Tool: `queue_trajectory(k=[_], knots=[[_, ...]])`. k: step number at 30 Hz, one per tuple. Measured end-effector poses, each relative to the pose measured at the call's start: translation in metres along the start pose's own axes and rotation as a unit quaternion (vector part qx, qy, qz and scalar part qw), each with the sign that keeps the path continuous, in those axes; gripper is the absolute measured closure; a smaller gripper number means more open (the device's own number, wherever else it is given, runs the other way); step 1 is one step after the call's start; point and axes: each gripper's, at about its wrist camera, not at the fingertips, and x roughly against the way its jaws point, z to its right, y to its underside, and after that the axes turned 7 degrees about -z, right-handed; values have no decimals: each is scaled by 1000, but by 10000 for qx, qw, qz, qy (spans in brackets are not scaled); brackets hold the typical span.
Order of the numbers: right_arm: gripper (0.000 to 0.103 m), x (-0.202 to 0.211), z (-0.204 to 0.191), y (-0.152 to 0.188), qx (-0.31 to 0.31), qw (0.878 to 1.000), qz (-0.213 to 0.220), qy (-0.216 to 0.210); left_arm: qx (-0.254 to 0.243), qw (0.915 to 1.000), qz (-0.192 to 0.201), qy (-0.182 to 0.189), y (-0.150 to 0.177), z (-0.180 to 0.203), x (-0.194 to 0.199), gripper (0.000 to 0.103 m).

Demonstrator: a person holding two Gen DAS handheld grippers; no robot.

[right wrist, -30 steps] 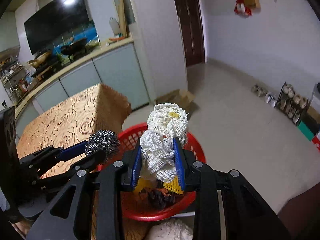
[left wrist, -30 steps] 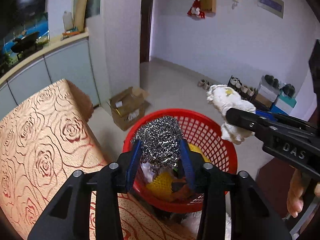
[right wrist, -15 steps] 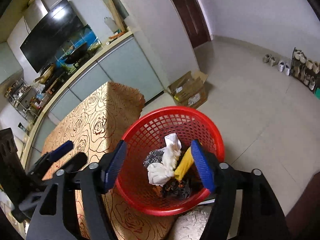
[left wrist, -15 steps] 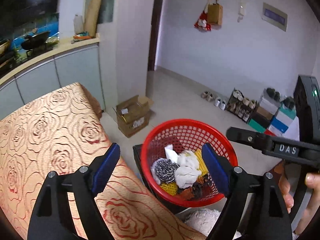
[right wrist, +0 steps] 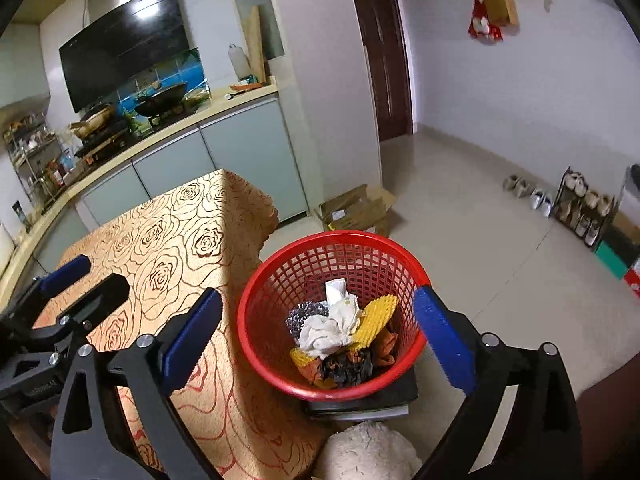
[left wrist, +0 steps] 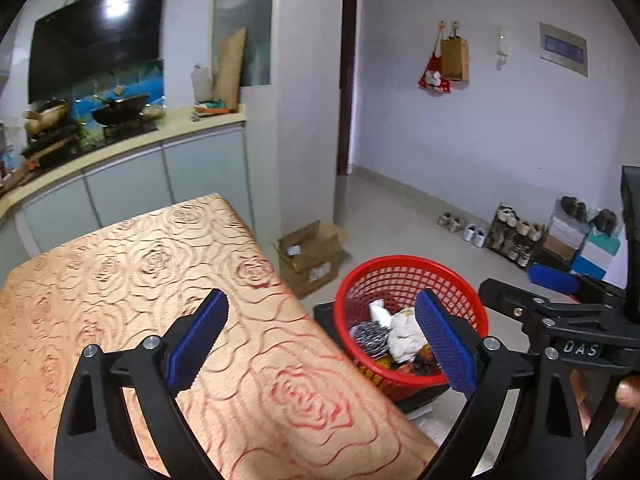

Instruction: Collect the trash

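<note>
Both claws are wide apart and empty now, their jaws having just been opening with nothing left between them. The left claw hangs over the near edge of the tabletop with its gold rose-patterned cloth, 1 blue pad over the cloth and the other in front of the red basket. The right claw sits right above that basket, which shows framed between its 2 blue pads. Down inside, below and ahead of the right claw, the white mesh cloth lies crumpled on top of the heap, with the steel wool scourer just to its left and touching it, a yellow sponge to its right, and dark orange and black scraps nearer the claw. From the left claw the scourer and the cloth show low in the basket, between the pads. The basket stands on a dark flat thing on the floor, just beside the tabletop's edge. A cardboard box sits on the floor well beyond the basket.
</note>
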Motion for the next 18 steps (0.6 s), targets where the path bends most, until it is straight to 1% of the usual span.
queue_trajectory(k=[3, 7, 9, 11, 14, 18], knots=[[7, 7, -5, 7, 36, 10000, 38, 35, 44, 9998, 58, -177, 5, -5, 13, 11], [7, 21, -15, 17, 124, 9998, 109, 125, 54, 9986, 251, -452, 12, -7, 35, 11], [7, 25, -18, 21, 129, 9998, 116, 96, 71, 9979, 346, -546, 16, -8, 46, 10], [7, 32, -20, 25, 99, 9998, 151, 83, 110, 9972, 407, -618, 20, -8, 53, 7], [7, 43, -24, 33, 80, 9995, 287, 122, 137, 9960, 504, -728, 27, -8, 66, 7], [7, 57, -30, 45, 69, 9993, 328, 183, 182, 9960, 497, -720, 39, -11, 77, 7]])
